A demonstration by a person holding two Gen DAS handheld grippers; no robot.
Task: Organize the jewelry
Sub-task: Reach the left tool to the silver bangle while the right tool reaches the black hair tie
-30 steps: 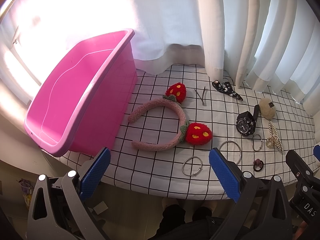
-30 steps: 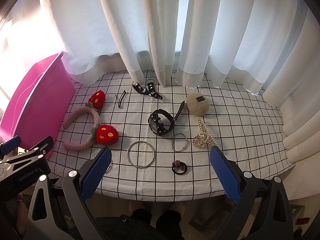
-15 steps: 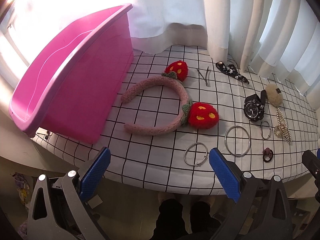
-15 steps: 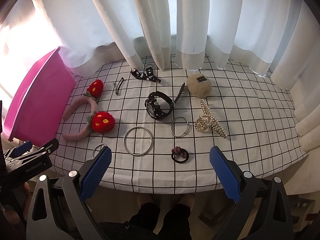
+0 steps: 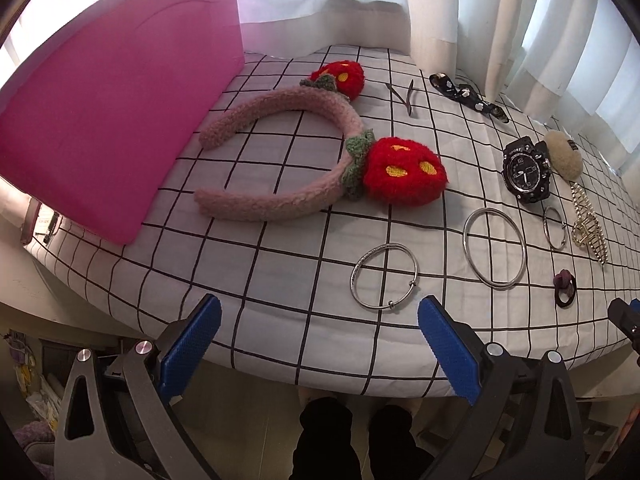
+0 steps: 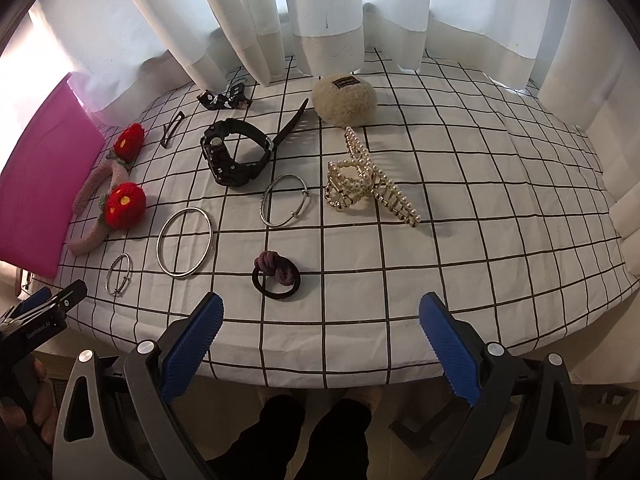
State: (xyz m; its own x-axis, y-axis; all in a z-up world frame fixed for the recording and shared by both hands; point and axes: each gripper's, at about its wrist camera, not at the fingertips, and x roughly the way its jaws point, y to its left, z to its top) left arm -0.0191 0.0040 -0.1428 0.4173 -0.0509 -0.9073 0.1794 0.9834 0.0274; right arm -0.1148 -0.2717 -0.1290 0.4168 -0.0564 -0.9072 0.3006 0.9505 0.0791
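Observation:
A pink bin (image 5: 104, 120) stands at the table's left. Beside it lies a pink headband with red strawberries (image 5: 312, 160) (image 6: 108, 200). Silver bangles (image 5: 385, 276) (image 6: 185, 241) (image 6: 285, 200), a black watch (image 6: 236, 152), a pearl hair claw (image 6: 368, 178), a beige fluffy clip (image 6: 344, 98), a dark hair tie (image 6: 276, 274), a thin hair pin (image 6: 172, 134) and a black patterned clip (image 6: 224, 98) lie on the checked cloth. My left gripper (image 5: 318, 354) is open and empty at the front edge near the small bangle. My right gripper (image 6: 320, 354) is open and empty just before the hair tie.
White curtains (image 6: 320, 12) hang along the table's far edge. The checked tablecloth (image 6: 460, 240) drops off at the front edge. The left gripper shows at the lower left of the right wrist view (image 6: 40, 316).
Both grippers have moved forward and lower toward the table; the objects look larger. Nothing on the table has moved. Both stay open.

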